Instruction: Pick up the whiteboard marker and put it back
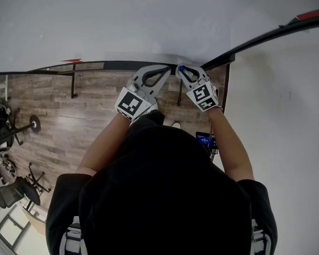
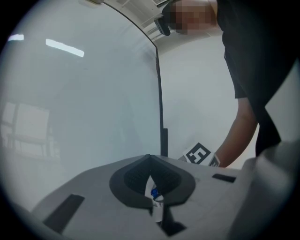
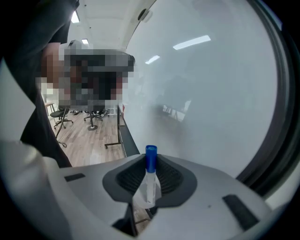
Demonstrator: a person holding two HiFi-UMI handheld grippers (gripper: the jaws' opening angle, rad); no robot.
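My right gripper (image 1: 184, 71) (image 3: 149, 182) is shut on the whiteboard marker (image 3: 149, 177). It is white with a blue cap (image 1: 182, 68), and it stands upright between the pads with the cap on top. The gripper is close to the whiteboard (image 1: 145, 25) (image 3: 206, 98), near its lower right corner. My left gripper (image 1: 167, 71) (image 2: 151, 186) is right beside it. Its jaws are together apart from a thin slit, and a blue bit of the marker (image 2: 153, 192) shows through. The right gripper's marker cube (image 2: 199, 153) appears just beyond.
A dark rail (image 1: 105, 65) runs along the whiteboard's lower edge, and a white wall (image 1: 285, 125) stands to the right. Below lies a wooden floor (image 1: 60, 122) with stand legs (image 1: 73, 86) and office chairs (image 1: 15, 191). A small device with a blue screen (image 1: 205, 140) sits near my right arm.
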